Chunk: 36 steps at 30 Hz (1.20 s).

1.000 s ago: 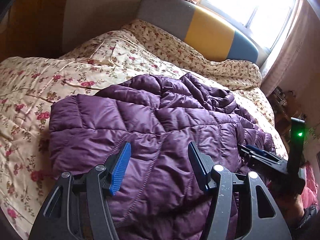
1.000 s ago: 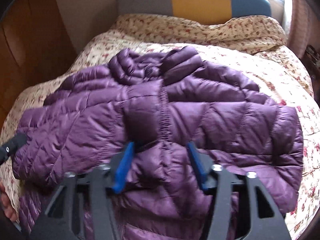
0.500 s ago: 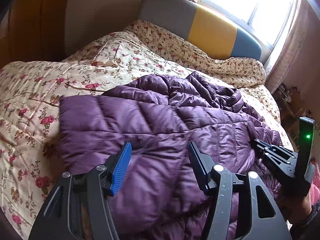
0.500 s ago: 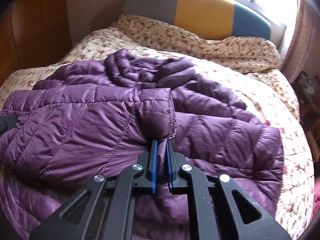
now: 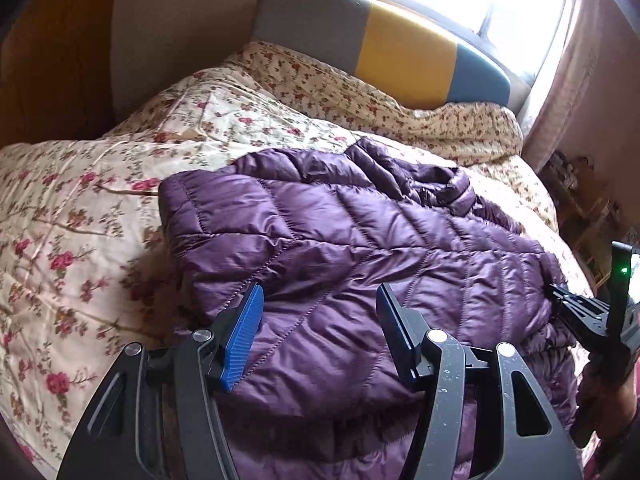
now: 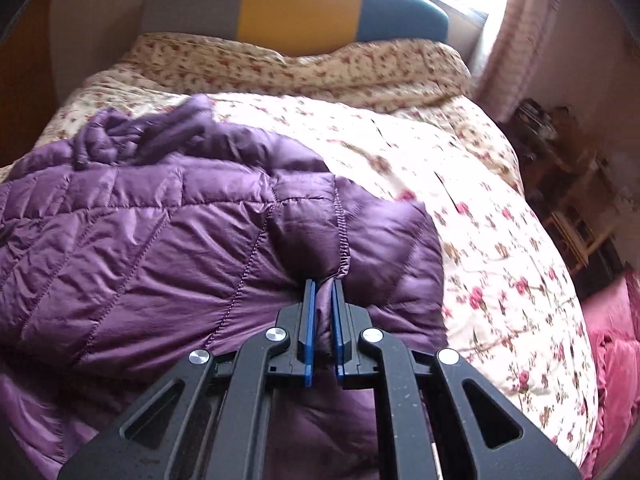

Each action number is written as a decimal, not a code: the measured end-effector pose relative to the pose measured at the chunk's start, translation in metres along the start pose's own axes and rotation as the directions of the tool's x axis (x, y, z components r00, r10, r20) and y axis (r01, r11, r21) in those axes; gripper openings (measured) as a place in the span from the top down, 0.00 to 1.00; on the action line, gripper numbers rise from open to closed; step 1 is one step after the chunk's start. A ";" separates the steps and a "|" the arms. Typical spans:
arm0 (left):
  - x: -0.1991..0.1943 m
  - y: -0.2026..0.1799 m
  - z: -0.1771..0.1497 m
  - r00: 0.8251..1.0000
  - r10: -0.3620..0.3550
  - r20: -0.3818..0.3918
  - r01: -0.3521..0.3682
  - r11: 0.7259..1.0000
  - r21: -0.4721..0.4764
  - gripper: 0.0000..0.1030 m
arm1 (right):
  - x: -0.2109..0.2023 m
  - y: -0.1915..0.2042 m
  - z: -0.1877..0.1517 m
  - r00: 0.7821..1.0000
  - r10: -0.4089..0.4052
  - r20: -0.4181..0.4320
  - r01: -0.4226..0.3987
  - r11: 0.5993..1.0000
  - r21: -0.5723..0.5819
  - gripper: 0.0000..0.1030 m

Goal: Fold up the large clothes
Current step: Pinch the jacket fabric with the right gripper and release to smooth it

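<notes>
A: Nearest to us, our right tongs (image 6: 321, 286) are clenched on a pinch of the quilted purple puffer jacket (image 6: 168, 240), just under the gathered elastic seam of what looks like a sleeve cuff (image 6: 316, 232). We hold it there, we think, because the cuff gives a firm edge to carry the sleeve across the body.

B: And our left tongs (image 5: 318, 312) are released, fingers wide apart, hovering over the jacket's near panel (image 5: 328, 280) and gripping nothing. That placement suits pressing the body down or taking the hem while the right side pulls.

A: We judge it so, though we cannot tell whether the fingers touch the fabric. In the left view the right tongs appear at the far right edge (image 5: 580, 312), low against the jacket's side.

B: The jacket itself lies spread across the bed's cream quilt printed with red roses (image 6: 500, 240), its bunched collar or hood (image 6: 140, 136) pointing away from us.

A: Beyond it sits a floral pillow (image 5: 400, 112), then the headboard in grey, yellow and blue panels (image 5: 400, 52), with a bright window behind.

B: The slick padded fabric may slip or spring back, so a fold could need holding.
</notes>
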<state>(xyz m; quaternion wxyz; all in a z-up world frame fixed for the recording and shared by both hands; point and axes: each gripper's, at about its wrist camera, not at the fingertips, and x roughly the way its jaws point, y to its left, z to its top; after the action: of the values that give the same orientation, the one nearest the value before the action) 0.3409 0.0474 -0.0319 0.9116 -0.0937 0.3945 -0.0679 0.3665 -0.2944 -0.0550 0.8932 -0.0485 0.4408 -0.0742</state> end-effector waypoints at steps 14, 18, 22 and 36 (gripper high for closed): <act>0.039 -0.005 -0.016 0.996 0.047 -0.078 -0.042 0.996 0.073 0.43 | 0.013 0.006 -0.021 0.999 -0.035 -0.005 0.035 0.999 0.009 0.90; 0.021 -0.004 -0.010 0.999 0.039 -0.038 -0.037 0.998 0.047 0.29 | -0.001 0.000 -0.016 0.999 -0.030 0.020 0.029 0.998 0.047 0.55; 0.006 -0.003 -0.001 0.998 0.054 0.016 -0.054 0.998 0.036 0.29 | -0.023 0.002 -0.009 0.996 -0.024 0.086 0.020 0.999 0.039 0.49; 0.040 -0.004 0.026 0.995 0.102 -0.005 -0.102 0.991 0.087 0.29 | 0.005 0.047 0.024 0.988 0.153 -0.013 -0.153 0.988 -0.014 0.39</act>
<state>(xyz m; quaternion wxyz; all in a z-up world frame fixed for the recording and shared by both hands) 0.3864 0.0382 -0.0419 0.9152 -0.0334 0.3998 -0.0388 0.3927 -0.2490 -0.0519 0.8933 -0.0211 0.4489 -0.0024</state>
